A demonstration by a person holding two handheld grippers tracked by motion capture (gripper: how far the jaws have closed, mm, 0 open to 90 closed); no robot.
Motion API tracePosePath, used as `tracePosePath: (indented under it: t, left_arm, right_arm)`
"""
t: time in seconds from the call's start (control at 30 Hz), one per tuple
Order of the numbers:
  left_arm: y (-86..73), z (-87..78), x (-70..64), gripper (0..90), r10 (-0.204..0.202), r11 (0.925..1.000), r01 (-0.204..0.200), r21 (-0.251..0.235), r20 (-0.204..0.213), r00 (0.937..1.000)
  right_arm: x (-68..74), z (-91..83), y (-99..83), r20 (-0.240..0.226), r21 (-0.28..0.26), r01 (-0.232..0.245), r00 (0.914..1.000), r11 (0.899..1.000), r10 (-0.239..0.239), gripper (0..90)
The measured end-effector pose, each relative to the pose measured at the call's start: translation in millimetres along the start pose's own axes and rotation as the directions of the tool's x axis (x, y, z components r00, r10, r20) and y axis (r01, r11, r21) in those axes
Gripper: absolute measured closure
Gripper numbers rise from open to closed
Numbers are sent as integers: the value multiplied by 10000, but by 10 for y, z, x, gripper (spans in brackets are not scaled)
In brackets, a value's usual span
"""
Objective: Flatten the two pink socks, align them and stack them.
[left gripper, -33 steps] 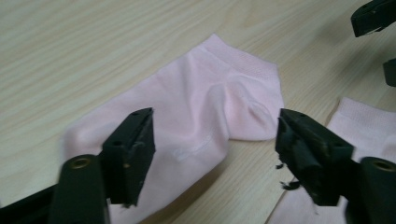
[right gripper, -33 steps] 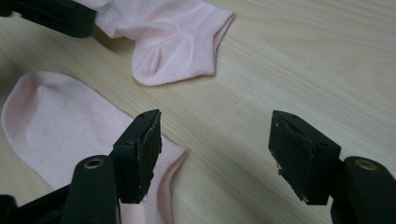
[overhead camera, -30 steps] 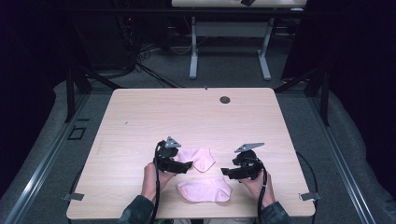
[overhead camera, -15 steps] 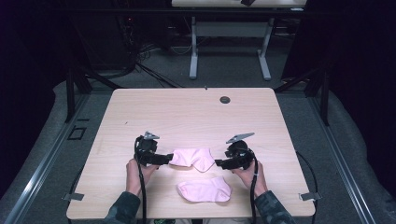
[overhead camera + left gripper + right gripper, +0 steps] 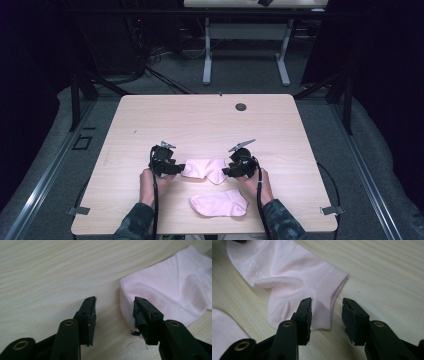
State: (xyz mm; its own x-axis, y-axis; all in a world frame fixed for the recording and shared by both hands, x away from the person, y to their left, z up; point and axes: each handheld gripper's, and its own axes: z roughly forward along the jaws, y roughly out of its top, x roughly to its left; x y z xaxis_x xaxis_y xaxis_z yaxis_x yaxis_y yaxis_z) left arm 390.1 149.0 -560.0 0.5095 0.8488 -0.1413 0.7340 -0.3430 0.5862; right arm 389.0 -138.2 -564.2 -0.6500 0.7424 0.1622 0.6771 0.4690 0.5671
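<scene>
**Sock flat between two open grippers**

A pink sock (image 5: pixel 204 169) lies low centre on the table (image 5: pixel 200 120). The left gripper (image 5: pixel 172 167) and right gripper (image 5: pixel 227 170) flank its ends, jaws apart, holding nothing. A second sock (image 5: pixel 220 203) lies below, near the front edge. The upper tabletop is bare but for a dark hole (image 5: pixel 241 106).

Pink sock (image 5: pixel 287 272) print (faint) unreadable
</scene>
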Motion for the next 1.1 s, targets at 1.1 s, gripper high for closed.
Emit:
tracePosePath:
  t: [1.1]
  left_arm:
    - [-38,-601,-491,881,719,9930,-615,-1005,1035,9920]
  right_arm:
    - [226,-869,-248,402,-983,515,9981,9938,-477,837]
